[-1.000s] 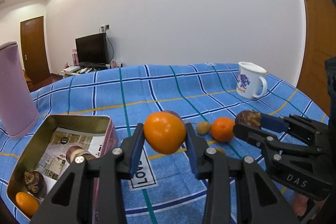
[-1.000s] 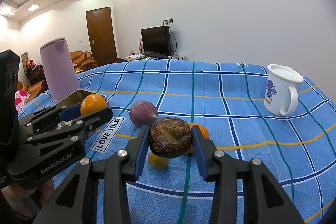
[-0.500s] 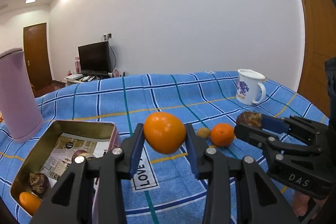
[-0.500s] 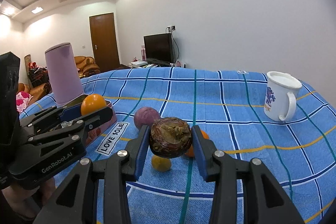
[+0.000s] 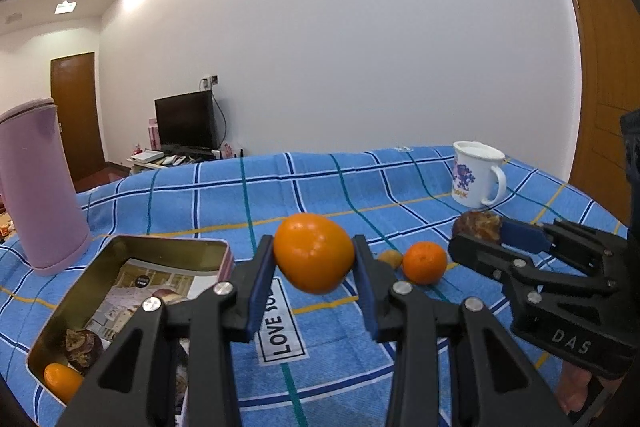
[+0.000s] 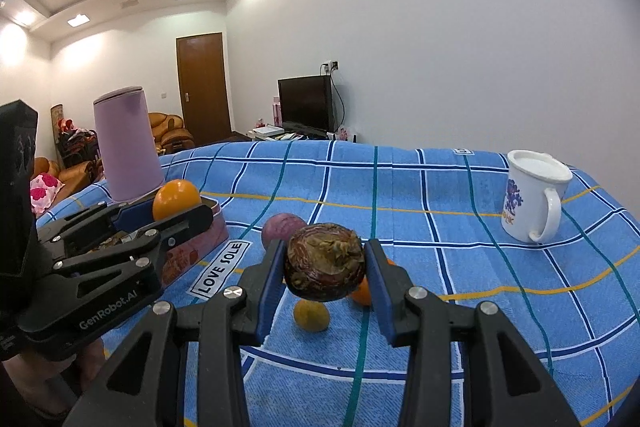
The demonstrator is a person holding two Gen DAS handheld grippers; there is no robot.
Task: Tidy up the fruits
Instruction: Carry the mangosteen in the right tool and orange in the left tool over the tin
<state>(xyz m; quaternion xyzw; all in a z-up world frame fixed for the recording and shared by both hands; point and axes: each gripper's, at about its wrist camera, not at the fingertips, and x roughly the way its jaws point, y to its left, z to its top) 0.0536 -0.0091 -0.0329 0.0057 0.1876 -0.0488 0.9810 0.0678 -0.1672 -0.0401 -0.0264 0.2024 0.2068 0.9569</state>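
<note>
In the tin (image 5: 132,247) we can only partly see the contents: a small orange fruit (image 5: 60,381) in the near corner is cut by the wall, a dark wrinkled fruit (image 5: 82,345) sits just beside it, and another piece further in is mostly hidden behind our left tongs (image 5: 314,269). From the right camera, a small orange (image 6: 362,293) on the table is almost wholly hidden behind the right tongs (image 6: 325,267) and what they carry; the left camera shows it plainly, next to a small yellowish fruit (image 5: 390,258). A purple round fruit (image 6: 282,227) lies beyond, partly covered too. What kind the wrinkled fruits are we cannot tell.

Our left tongs are clamped on a large orange (image 5: 314,253), held above the blue checked cloth (image 5: 320,187) just right of the tin. Our right tongs grip a brown wrinkled fruit (image 6: 325,261) above the loose fruit. Both tongs tilt slightly downward and sit side by side. A bit of hand shows under each.

A pink tumbler (image 5: 38,183) stands behind the tin; a white mug (image 5: 476,173) stands far right.
</note>
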